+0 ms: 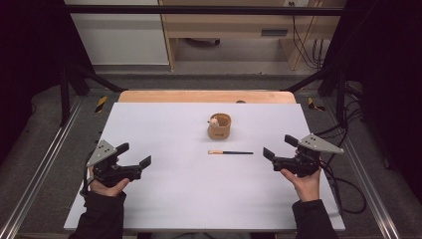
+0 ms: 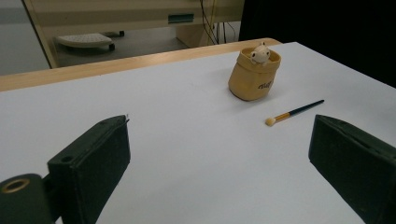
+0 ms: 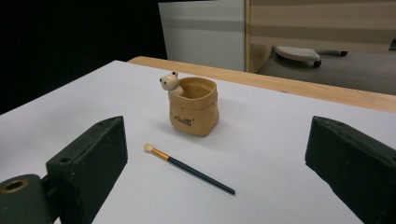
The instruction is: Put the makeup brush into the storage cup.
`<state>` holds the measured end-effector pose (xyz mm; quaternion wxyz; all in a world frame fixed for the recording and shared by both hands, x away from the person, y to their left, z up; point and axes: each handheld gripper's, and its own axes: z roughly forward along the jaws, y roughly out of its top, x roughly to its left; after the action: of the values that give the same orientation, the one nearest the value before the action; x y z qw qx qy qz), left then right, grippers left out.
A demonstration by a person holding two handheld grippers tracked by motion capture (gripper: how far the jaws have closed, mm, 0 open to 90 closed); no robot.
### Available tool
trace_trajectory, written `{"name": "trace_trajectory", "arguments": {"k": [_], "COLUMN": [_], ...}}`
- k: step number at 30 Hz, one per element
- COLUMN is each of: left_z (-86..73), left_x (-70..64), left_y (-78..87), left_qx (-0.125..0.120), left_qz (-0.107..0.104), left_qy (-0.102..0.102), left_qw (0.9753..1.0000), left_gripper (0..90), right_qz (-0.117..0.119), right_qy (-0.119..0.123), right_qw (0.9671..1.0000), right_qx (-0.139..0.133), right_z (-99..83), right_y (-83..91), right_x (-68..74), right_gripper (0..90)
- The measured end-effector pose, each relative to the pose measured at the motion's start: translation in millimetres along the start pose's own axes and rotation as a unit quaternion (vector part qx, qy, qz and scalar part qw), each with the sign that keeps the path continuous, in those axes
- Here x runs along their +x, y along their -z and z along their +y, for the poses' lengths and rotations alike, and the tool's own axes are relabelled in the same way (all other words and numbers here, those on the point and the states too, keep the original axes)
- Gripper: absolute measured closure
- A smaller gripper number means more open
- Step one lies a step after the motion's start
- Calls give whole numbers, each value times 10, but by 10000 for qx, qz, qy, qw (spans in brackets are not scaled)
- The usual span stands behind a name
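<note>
Both tongs, left (image 1: 135, 156) and right (image 1: 279, 149), gape wide and empty; next, the right likely reaches for the brush (image 1: 230, 152) beside the cup (image 1: 219, 126).

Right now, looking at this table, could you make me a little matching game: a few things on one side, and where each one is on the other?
Things:
1. brush
2. tan pot
3. left gripper
4. right gripper

Places:
A. held open at the table's right side
B. lying flat on the white sheet, just in front of the pot
C. held open at the table's left side
D. standing upright near the middle of the table, a small bear figure on its rim

Pairs: 1-B, 2-D, 3-C, 4-A
</note>
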<state>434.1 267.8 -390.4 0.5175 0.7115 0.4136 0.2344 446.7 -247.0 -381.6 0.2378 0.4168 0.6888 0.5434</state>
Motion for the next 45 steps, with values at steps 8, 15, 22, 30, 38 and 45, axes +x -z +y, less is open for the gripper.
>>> {"name": "trace_trajectory", "arguments": {"k": [8,15,22,30,38,45], "left_z": [-21,-41,-56,-62,-64,-70], "left_x": [26,34,48,48,64,67], "left_y": [-13,-26,-34,-39,-38,-40], "left_qx": [28,76,88,106,109,110], "left_qz": [39,55,55,62,66,64], "left_qy": [27,-3,20,2,38,25], "left_qw": [10000,10000,9999,9999,9999,9999], "left_gripper": [50,50,50,50,51,51], "right_qz": [-82,-44,-2,65,177,320], "right_qy": [36,70,109,329,476,527], "right_qw": [9999,9999,9997,9987,9973,9961], "right_qx": [81,123,220,381,524,638], "right_z": [-3,-5,0,22,79,130], "right_y": [7,-13,-82,-201,-370,-572], "right_x": [-26,-5,39,118,226,339], "right_gripper": [56,56,56,54,60,66]}}
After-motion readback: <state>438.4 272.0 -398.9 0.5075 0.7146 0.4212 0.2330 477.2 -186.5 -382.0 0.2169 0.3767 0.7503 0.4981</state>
